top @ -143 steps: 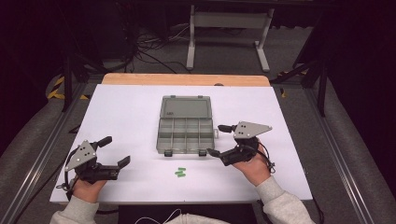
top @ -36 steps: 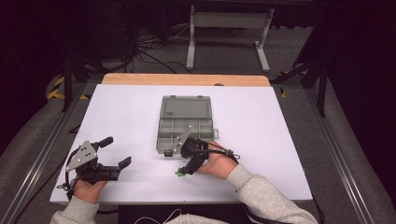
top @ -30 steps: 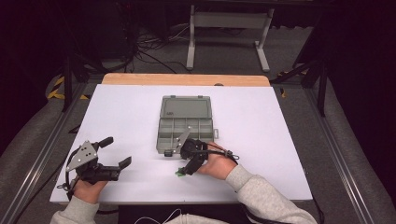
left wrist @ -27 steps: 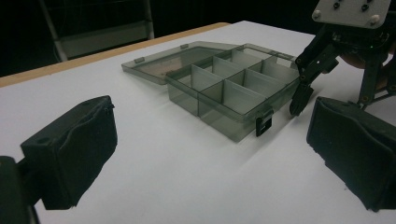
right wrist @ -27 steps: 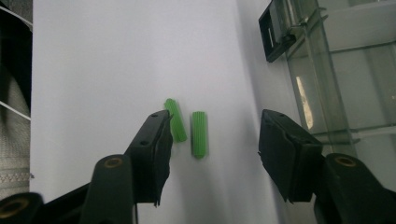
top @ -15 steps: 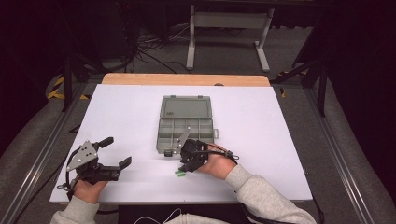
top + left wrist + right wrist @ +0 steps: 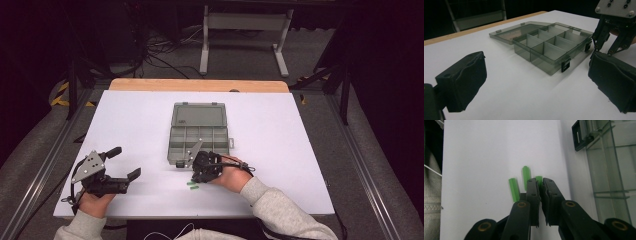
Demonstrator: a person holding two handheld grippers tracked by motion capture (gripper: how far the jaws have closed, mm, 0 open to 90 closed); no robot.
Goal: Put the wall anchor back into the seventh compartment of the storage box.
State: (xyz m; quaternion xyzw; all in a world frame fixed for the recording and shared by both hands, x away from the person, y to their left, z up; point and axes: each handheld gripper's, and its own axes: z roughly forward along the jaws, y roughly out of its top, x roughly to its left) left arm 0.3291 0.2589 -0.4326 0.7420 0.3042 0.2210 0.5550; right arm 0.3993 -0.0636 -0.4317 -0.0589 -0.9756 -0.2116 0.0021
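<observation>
Three small green ribbed plugs (image 7: pixel 193 186) lie on the white table in front of an open grey compartment box (image 7: pixel 199 135). My right gripper (image 7: pixel 196 179) points down at them beside the box's front edge. In the right gripper view its jaws have just been closing and now stand shut (image 7: pixel 539 181) on one green plug (image 7: pixel 539 179), whose tip pokes out between the pads. The other two plugs (image 7: pixel 514 189) lie free just to the left. My left gripper (image 7: pixel 125 161) rests at the table's front left, open and empty, with its pads (image 7: pixel 461 82) wide apart.
The box (image 7: pixel 549 47) has several empty compartments, its lid (image 7: pixel 199 114) laid flat behind and black latches (image 7: pixel 581 135) on its front wall. The white table top (image 7: pixel 300 150) ends at a wooden strip at the back. A metal stand (image 7: pixel 245 22) and cables are on the floor beyond.
My right gripper has come from the box's right side to the green plugs in front of it, and its jaws have closed on one plug. The left gripper has stayed put.
</observation>
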